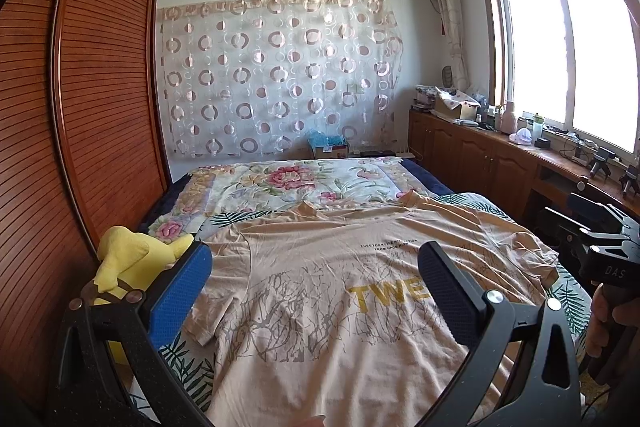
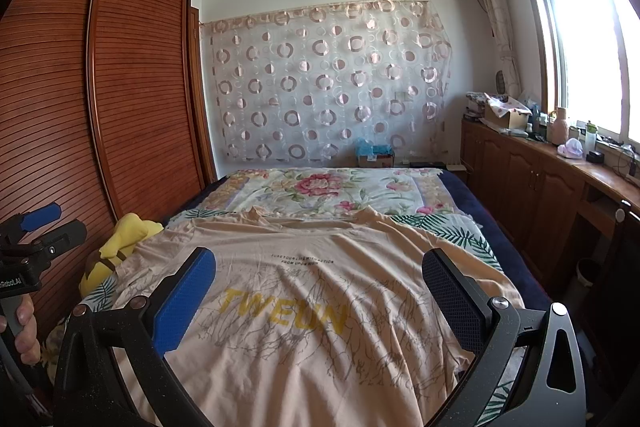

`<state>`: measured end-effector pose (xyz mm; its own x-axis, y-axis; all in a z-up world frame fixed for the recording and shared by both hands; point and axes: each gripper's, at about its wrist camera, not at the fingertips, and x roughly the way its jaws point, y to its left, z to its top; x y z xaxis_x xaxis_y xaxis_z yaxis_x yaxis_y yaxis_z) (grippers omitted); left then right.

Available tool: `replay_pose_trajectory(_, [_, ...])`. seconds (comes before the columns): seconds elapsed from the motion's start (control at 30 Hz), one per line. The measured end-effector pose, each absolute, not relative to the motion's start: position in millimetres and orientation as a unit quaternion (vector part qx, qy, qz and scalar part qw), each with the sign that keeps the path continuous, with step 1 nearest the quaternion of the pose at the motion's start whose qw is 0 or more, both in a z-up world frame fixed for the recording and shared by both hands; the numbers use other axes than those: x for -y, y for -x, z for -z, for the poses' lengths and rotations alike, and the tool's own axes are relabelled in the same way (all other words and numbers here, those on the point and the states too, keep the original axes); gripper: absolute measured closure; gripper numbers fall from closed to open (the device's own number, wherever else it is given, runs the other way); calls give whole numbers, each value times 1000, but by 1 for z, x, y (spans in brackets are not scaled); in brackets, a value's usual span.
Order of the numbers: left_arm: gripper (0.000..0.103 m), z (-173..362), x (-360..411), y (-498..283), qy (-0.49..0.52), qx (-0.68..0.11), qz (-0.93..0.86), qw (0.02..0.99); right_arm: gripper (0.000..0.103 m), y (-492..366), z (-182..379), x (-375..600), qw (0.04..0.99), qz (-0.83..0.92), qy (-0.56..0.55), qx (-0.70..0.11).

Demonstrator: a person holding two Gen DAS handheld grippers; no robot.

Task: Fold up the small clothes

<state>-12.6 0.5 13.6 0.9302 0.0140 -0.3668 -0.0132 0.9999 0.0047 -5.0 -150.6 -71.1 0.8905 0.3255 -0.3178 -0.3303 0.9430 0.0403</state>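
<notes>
Lying spread out flat on the bed (image 1: pixel 400 183), the peach T-shirt (image 1: pixel 320 267) fills the middle of the left wrist view, front up, collar toward the far wall. The left gripper (image 1: pixel 316 287) hangs above its chest print with its fingers spread wide and nothing between them; the black finger (image 1: pixel 448 299) covers the end of the yellow lettering, so only "TWE" can be read. This view alone shows the shirt's left sleeve, crumpled near the blue finger (image 1: pixel 180 299), and the yellow plush toy (image 1: pixel 132 263) in full beside the wardrobe (image 1: pixel 80 107). At its right edge the other gripper's black body shows, with a hand (image 1: pixel 604 323) on the handle; its fingers are out of frame.

From the right wrist view the same T-shirt (image 2: pixel 320 287) lies under the right gripper (image 2: pixel 320 303), whose fingers also stand wide apart and empty. Here the whole word "TWEUN" is readable, and the shirt's right side runs out toward the leaf-patterned sheet (image 2: pixel 460 231) and the dark blue bed edge. The plush toy (image 2: pixel 120 247) is half hidden behind the shirt's shoulder. At the left edge the left gripper (image 2: pixel 40 223) appears from the side, a hand (image 2: pixel 24 327) gripping its handle. Both views share the circle-patterned curtain (image 2: pixel 328 87) on the back wall.
</notes>
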Motion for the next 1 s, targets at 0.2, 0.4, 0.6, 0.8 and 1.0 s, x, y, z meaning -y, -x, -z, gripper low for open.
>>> replay_pose_trajectory(0.2, [0, -14, 0, 13, -1, -186, -7, 982, 0, 5, 71, 151, 972, -169, 7, -162])
replay_pose_trajectory(0.4, [0, -14, 0, 13, -2, -187, -7, 982, 0, 5, 71, 151, 972, -169, 7, -162])
replay_pose_trajectory(0.6, [0, -14, 0, 13, -2, -186, -7, 982, 0, 5, 71, 151, 972, -170, 7, -161])
replay_pose_trajectory(0.8, [0, -15, 2, 13, -3, -186, -8, 983, 0, 6, 71, 151, 972, -171, 7, -161])
replay_pose_trajectory(1.0, [0, -14, 2, 13, -3, -185, -7, 983, 0, 7, 71, 149, 972, -171, 7, -162])
